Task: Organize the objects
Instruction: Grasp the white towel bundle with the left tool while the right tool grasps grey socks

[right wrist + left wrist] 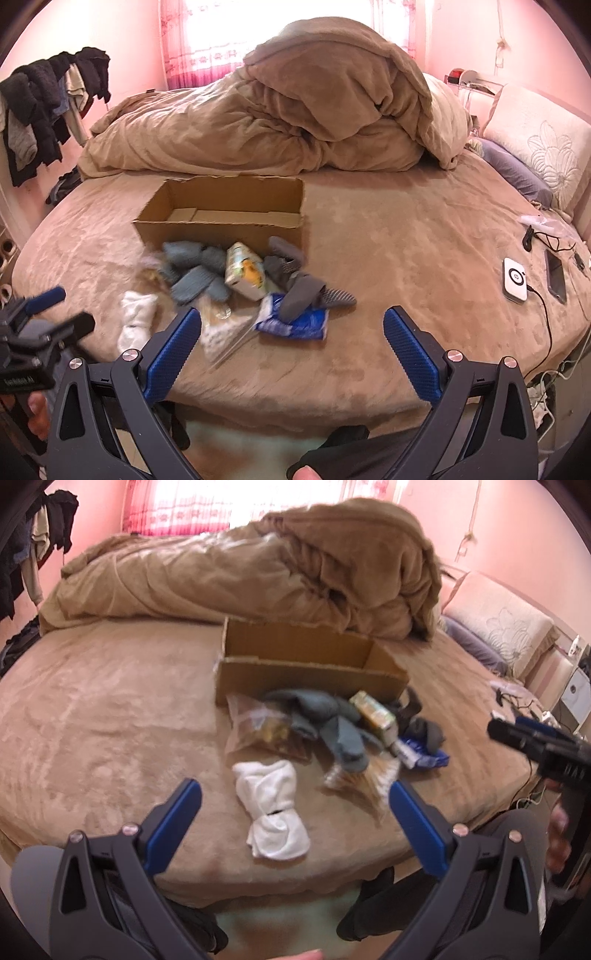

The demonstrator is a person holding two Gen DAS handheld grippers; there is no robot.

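Note:
An open cardboard box point(310, 664) point(221, 218) sits on the bed. In front of it lies a pile: blue-grey socks point(332, 720) point(195, 273), a yellow-green carton point(373, 712) point(245, 275), dark grey socks point(424, 727) point(299, 288), a blue-white packet point(421, 755) point(295, 321), a clear bag of snacks point(258, 727) and a clear bag of sticks point(365, 779) point(225, 332). A white rolled sock pair point(273, 808) point(135, 317) lies nearest. My left gripper point(295, 794) is open and empty above the white socks. My right gripper point(291, 325) is open and empty near the packet.
A heaped tan duvet point(277, 565) point(295, 110) fills the back of the bed. Pillows point(539, 140) lie at the right. A white charger point(514, 280), a phone point(555, 275) and cables lie on the right side of the bed. Clothes hang at the left point(44, 107).

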